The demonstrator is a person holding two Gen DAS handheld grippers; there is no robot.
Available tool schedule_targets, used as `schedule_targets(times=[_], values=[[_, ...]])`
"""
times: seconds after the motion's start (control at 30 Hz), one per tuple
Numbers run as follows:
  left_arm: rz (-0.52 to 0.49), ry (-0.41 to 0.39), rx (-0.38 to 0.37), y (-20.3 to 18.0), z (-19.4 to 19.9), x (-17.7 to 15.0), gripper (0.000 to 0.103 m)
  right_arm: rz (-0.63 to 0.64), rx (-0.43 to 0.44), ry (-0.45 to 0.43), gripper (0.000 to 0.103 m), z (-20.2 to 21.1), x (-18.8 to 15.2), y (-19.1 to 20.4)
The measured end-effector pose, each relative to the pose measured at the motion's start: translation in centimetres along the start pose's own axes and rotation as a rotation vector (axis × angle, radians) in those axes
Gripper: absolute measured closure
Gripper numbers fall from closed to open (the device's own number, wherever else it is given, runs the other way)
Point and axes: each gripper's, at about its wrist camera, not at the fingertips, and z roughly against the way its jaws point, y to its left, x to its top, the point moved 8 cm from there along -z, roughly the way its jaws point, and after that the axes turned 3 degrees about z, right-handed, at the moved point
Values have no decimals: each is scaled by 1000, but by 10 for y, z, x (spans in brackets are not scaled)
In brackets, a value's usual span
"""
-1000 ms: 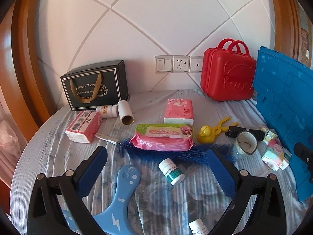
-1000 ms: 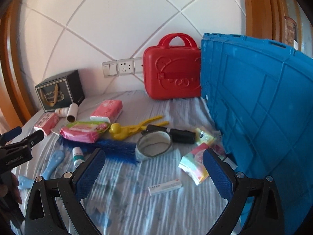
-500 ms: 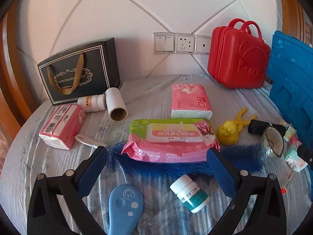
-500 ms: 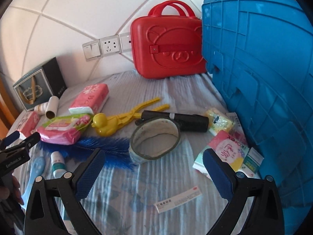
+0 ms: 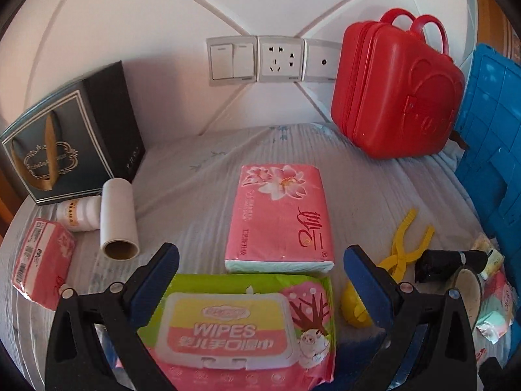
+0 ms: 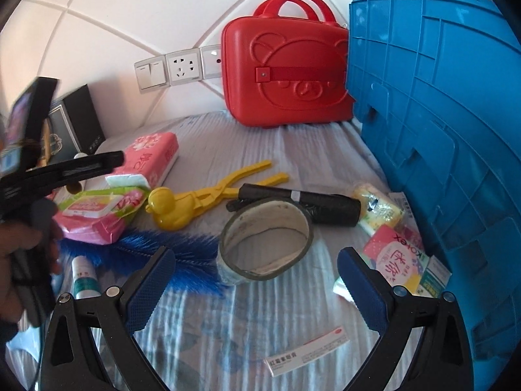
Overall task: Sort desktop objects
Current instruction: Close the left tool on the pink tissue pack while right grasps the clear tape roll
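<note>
Straddling the wipes pack (image 5: 241, 322), the left gripper (image 5: 260, 280) is spread wide, gripping nothing; the pack lies near the table's (image 5: 202, 169) front edge, just before the pink tissue pack (image 5: 280, 215). Right gripper (image 6: 257, 286): spread wide, empty, poised over the tape roll (image 6: 265, 244) mid-table. Red case (image 6: 286, 78) at the back edge; blue crate (image 6: 439, 130) along the right edge.

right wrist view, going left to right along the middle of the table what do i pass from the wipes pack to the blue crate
wipes pack → yellow duck tongs → tape roll → black roll → pink tissue packet → blue crate
</note>
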Motion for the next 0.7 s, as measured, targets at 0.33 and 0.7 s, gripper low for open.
schedule_targets(times=[0.33, 0.7], values=[[9, 122, 33, -6, -54, -6, 1, 7, -1, -18, 2, -3, 2, -1], [-17, 134, 26, -17, -62, 0, 1, 28, 42, 81, 3, -53, 3, 7]])
